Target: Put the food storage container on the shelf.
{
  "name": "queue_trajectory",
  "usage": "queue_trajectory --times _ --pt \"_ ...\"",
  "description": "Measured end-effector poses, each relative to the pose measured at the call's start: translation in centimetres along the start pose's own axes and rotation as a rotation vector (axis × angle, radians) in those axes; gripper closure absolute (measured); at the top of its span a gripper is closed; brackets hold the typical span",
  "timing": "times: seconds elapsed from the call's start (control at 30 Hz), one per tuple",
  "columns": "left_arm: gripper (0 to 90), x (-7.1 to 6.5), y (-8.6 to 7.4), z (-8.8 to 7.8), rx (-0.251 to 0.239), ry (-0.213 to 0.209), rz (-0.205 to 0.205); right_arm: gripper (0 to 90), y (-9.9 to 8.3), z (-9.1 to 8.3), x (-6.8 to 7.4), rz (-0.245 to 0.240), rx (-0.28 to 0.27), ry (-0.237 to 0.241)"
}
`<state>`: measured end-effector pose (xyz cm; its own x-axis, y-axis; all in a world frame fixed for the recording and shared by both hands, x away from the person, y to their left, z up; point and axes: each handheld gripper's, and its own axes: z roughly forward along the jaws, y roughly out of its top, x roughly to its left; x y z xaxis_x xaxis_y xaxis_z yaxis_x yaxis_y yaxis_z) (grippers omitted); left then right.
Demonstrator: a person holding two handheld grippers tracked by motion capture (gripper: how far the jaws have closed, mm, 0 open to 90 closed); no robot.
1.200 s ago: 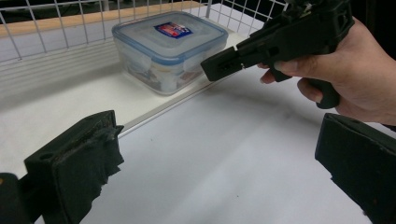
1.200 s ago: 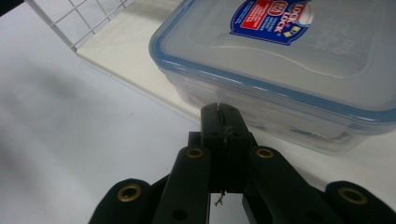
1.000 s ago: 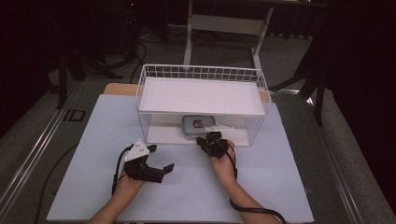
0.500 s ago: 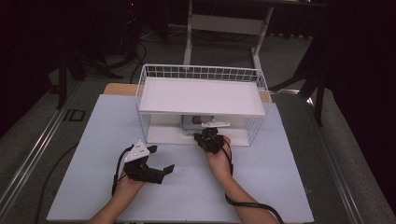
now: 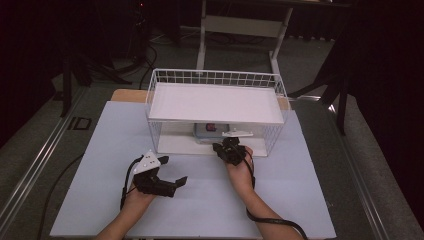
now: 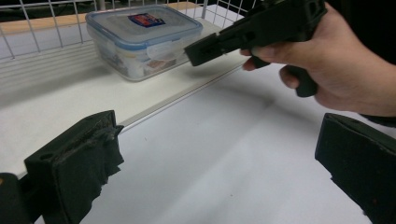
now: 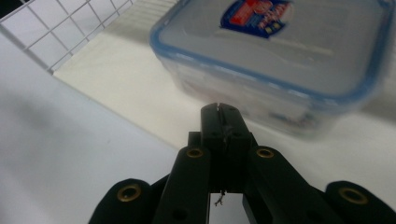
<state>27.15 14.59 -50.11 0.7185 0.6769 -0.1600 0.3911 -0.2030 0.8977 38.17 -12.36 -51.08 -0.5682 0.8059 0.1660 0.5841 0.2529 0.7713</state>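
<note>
I work at a desk covered by a pale sheet [image 5: 100, 150], and the wire rack [image 5: 215, 80] stands along its far edge, leaving the whole near half bare for my hands. The rack's upper shelf [image 5: 212, 102] roofs a low bay that is open toward me, with wire walls at both ends.

The clear container with the blue-rimmed lid [image 7: 280, 51] sits on the rack's bottom board, near the middle of that bay and set back from the board's front edge. In the high view it lies under the upper shelf [image 5: 207, 131].

My right gripper [image 7: 218, 108] points into the bay, jaws pressed fully together with nothing between them. The tip stands just in front of the container's near wall; I cannot tell whether it touches.

My left gripper [image 6: 215, 154] rests over the near-left part of the desk, well apart from the rack, jaws spread wide and empty, bare sheet between them.
</note>
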Motion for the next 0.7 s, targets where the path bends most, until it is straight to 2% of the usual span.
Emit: queue_trajectory --times 0.17,0.23,0.3,0.37,0.43,0.6,0.63,0.7 --pt "0.9 -0.3 0.2 0.1 -0.02 -0.024 0.014 88.4 -0.7 -2.1 -0.1 -0.043 -0.017 -0.005" --pt "0.9 -0.4 0.2 0.1 -0.04 -0.058 0.018 82.3 -1.1 -3.0 -0.2 -0.055 -0.021 0.0" --pt "0.9 -0.6 0.2 0.1 -0.06 -0.072 0.034 76.7 -1.3 -3.8 -0.1 -0.077 -0.04 0.014" --pt "0.9 -0.9 0.3 0.1 -0.071 -0.084 0.045 69.9 -1.5 -4.6 0.0 -0.111 -0.057 0.026" --pt "0.9 -1.0 0.4 0.1 -0.07 -0.089 0.052 58.7 -1.7 -5.4 0.0 -0.089 -0.061 0.071" --pt "0.9 -1.7 1.1 0.0 -0.069 -0.114 0.072 33.2 -2.3 -6.8 -0.1 -0.106 -0.095 0.084" --pt "0.9 -1.8 1.2 0.0 -0.067 -0.124 0.078 24.7 -2.6 -7.3 -0.2 -0.093 -0.1 0.103" --pt "0.9 -2.0 1.5 0.0 -0.051 -0.138 0.092 18.6 -3.0 -8.0 -0.2 -0.096 -0.12 0.108"
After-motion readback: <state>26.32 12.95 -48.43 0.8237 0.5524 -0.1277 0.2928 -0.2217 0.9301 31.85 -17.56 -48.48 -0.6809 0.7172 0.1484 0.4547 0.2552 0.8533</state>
